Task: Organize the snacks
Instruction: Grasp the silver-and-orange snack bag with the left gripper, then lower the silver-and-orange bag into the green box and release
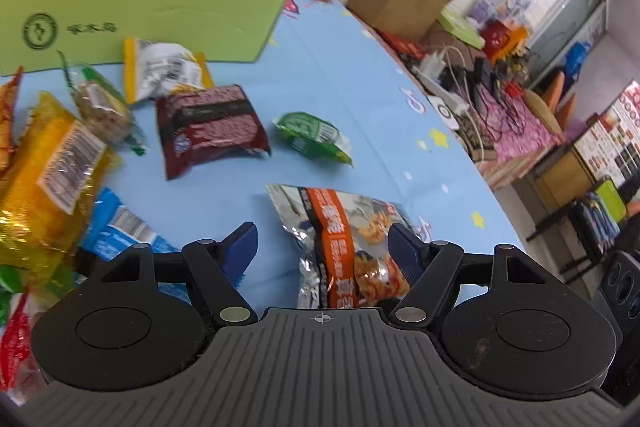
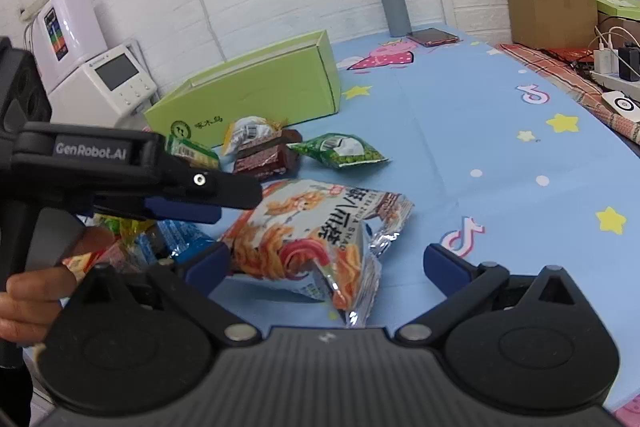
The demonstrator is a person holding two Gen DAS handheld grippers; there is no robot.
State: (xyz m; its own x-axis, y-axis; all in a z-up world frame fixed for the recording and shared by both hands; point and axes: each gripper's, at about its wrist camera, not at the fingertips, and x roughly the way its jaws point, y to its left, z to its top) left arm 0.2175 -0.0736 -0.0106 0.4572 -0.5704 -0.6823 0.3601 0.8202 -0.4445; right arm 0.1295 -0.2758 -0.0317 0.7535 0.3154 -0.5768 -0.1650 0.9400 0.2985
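A silver and orange snack bag [image 1: 340, 247] [image 2: 320, 239] lies on the blue tablecloth [image 2: 480, 147]. My left gripper [image 1: 322, 251] is open, with the bag between its blue fingers, closer to the right one, and the pads do not press on it. In the right wrist view the left gripper [image 2: 224, 205] hovers over the bag's left corner. My right gripper [image 2: 328, 263] is wide open around the bag's near end. The green box [image 1: 140, 7] [image 2: 256, 95] stands behind, open on top.
Loose packs lie by the box: dark red [image 1: 212, 131], green [image 1: 314, 137], yellow-white [image 1: 164, 67], yellow [image 1: 52, 179], blue [image 1: 120, 227]. A cardboard box [image 2: 552, 3], grey flask [image 2: 392, 3] and phone [image 2: 432, 37] stand at the back. Chargers and cables [image 1: 480, 79] crowd the table's right edge.
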